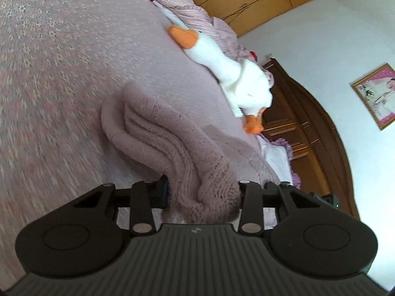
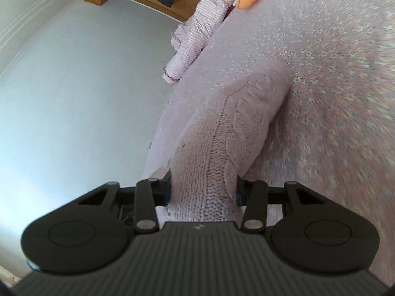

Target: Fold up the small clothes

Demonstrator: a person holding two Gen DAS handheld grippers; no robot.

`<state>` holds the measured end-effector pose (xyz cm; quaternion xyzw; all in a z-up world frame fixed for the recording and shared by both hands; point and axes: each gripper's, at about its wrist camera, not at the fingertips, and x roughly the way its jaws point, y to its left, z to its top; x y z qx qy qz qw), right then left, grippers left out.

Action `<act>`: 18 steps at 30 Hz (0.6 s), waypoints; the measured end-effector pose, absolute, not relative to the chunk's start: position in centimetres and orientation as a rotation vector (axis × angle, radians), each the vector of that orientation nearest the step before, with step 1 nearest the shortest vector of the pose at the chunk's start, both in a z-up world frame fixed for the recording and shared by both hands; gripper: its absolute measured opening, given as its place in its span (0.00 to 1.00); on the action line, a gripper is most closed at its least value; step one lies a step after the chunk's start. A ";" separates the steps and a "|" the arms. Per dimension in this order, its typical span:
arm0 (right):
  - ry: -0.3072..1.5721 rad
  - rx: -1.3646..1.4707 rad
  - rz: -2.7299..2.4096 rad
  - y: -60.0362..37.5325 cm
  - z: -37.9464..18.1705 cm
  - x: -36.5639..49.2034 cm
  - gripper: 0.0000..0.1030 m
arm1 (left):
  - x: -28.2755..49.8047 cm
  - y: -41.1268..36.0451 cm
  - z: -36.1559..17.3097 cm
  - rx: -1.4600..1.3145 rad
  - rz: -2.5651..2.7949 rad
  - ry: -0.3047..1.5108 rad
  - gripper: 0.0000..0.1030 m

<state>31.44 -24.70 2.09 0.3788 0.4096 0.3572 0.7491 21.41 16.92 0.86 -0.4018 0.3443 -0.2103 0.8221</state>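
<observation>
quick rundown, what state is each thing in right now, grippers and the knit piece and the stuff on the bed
left gripper: shut on the knit garment
right gripper: shut on the knit garment
dusty pink cable-knit garment: bunched, near end lifted, far end resting on the bed
white plush goose with orange beak: lying on its side on the bed, untouched
pink floral bedspread: spread flat
pink striped quilt: crumpled at the bed's edge

Bright soft daylight, motion blur on bedspread [image 1: 61, 74], fisheye-bent edges.
</observation>
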 end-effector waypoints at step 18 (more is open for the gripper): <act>0.803 0.953 0.724 -32.7 5.8 31.8 0.45 | 23.8 9.0 8.0 -0.815 -0.494 0.714 0.42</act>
